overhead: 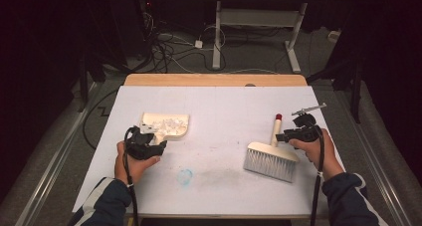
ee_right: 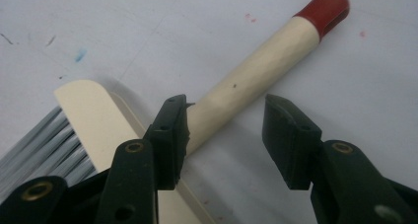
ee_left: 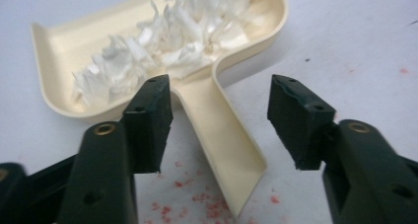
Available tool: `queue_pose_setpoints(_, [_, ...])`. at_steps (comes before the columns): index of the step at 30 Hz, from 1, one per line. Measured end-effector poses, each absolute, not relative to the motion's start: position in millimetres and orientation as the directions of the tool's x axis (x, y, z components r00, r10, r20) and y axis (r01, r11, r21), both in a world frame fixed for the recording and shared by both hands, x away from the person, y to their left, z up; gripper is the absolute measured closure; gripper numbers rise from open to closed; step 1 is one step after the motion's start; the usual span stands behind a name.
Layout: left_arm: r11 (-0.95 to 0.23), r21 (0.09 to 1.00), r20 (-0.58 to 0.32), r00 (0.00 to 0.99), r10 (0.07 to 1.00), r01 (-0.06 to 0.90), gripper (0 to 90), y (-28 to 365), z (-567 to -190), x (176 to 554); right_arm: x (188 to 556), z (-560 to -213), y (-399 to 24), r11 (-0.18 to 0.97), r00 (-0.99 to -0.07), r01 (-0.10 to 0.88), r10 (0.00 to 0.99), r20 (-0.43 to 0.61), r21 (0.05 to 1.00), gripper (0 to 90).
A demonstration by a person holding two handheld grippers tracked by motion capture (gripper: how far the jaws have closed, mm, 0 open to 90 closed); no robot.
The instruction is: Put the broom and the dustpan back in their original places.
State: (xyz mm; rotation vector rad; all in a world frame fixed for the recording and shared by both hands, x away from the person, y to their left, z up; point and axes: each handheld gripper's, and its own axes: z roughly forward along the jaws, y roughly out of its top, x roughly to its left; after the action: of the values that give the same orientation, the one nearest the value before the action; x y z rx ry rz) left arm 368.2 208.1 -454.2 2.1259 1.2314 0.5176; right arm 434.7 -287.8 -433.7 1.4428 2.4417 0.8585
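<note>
A cream dustpan [overhead: 166,125] heaped with white paper scraps [ee_left: 167,36] lies at the table's [overhead: 219,101] left, its handle [ee_left: 222,135] running back between the parted, untouching jaws of the left gripper [ee_left: 217,120]. At right, the hand brush [overhead: 271,156] rests bristles toward the person, red-capped handle [ee_right: 266,56] pointing away. The right gripper [ee_right: 224,135] stands open astride that handle, both hands held low over the table.
</note>
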Motion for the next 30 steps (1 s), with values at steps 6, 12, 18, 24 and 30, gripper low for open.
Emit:
queue_pose_setpoints(6, [-0.388,0.718,0.066,0.499,0.864,0.577,30.2,218.6,-451.4,344.8,441.5,-447.9,-272.9,0.335,-0.481,0.758,0.867,0.132,0.560,47.3])
queue_pose_setpoints(12, [-0.400,0.736,0.084,0.513,0.854,0.546,28.1,231.2,-453.1,314.8,443.3,-456.4,-249.1,0.383,-0.478,0.745,0.877,0.037,0.546,49.3])
queue_pose_setpoints(18, [-0.406,0.746,0.075,0.539,0.839,0.528,27.4,236.1,-454.3,300.9,441.8,-457.9,-242.7,0.392,-0.466,0.735,0.885,-0.008,0.553,49.9])
queue_pose_setpoints(24, [-0.402,0.766,0.085,0.540,0.837,0.502,27.1,232.6,-454.4,301.7,441.6,-454.2,-246.3,0.381,-0.478,0.705,0.878,0.003,0.598,48.2])
queue_pose_setpoints(30, [-0.434,0.758,0.104,0.567,0.817,0.487,25.1,225.8,-457.0,302.4,437.5,-442.5,-248.6,0.375,-0.492,0.634,0.870,-0.021,0.676,46.0])
